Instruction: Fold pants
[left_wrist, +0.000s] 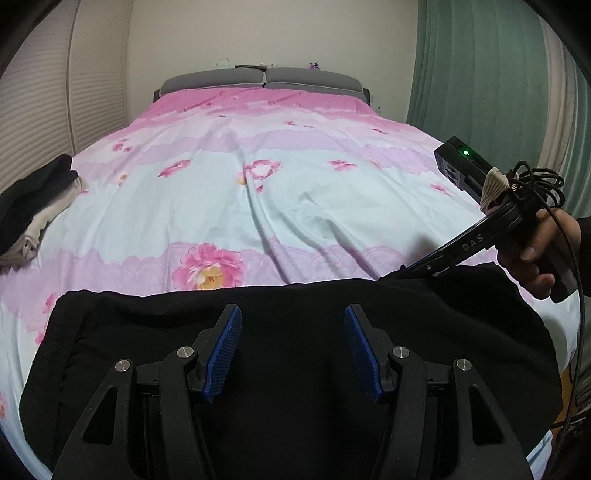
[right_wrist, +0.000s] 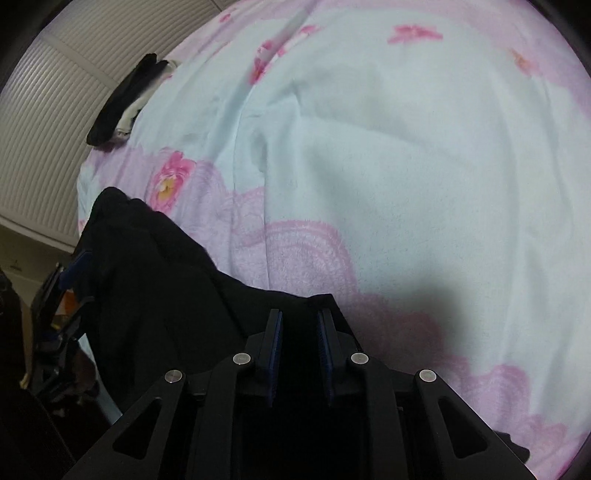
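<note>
Black pants (left_wrist: 295, 369) lie spread across the near edge of the bed, under my left gripper (left_wrist: 293, 314), whose blue-padded jaws stand wide open just above the cloth. My right gripper (left_wrist: 402, 271) reaches in from the right at the pants' far right edge. In the right wrist view the right gripper (right_wrist: 300, 317) has its jaws narrowly parted around a raised fold of the black pants (right_wrist: 166, 280); the grip itself is dark and hard to read. The left gripper (right_wrist: 70, 273) shows at the left edge there.
The bed has a pink and pale blue flowered cover (left_wrist: 280, 192). A pile of black and beige clothes (left_wrist: 33, 210) lies at its left edge. Grey headboard (left_wrist: 258, 79) at the far end, green curtain (left_wrist: 480, 74) on the right, slatted doors on the left.
</note>
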